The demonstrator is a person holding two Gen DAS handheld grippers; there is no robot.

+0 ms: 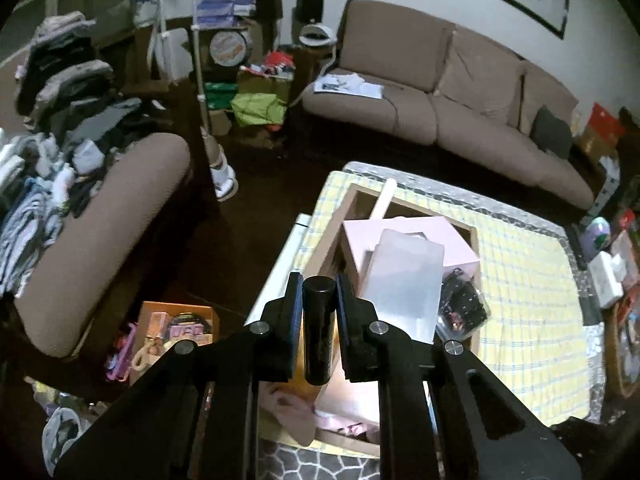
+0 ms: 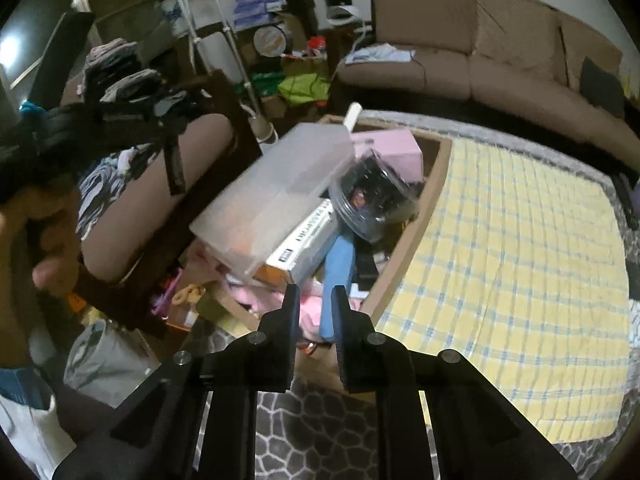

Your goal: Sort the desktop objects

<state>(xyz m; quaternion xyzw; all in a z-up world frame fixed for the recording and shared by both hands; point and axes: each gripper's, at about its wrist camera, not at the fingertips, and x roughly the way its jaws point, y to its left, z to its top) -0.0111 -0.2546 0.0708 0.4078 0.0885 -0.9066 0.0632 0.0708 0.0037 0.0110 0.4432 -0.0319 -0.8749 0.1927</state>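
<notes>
My left gripper (image 1: 318, 296) is shut on a black cylinder (image 1: 318, 328) and holds it upright above the near end of the wooden box (image 1: 474, 236). The box holds a pink box (image 1: 404, 236), a frosted plastic case (image 1: 404, 276) and a clear bag of dark items (image 1: 464, 304). In the right wrist view my right gripper (image 2: 316, 304) is open and empty over the box's near corner (image 2: 436, 176), just above a blue flat object (image 2: 338, 280), a white passport box (image 2: 308, 236), the frosted case (image 2: 276, 192) and the bag (image 2: 372, 196).
The box stands on a yellow checked cloth (image 2: 512, 240) over the table. A brown sofa (image 1: 460, 92) lies beyond, an armchair piled with clothes (image 1: 100, 208) to the left. An orange box of toys (image 1: 176, 328) sits on the floor at the left. My left hand and gripper (image 2: 48, 152) show at the left.
</notes>
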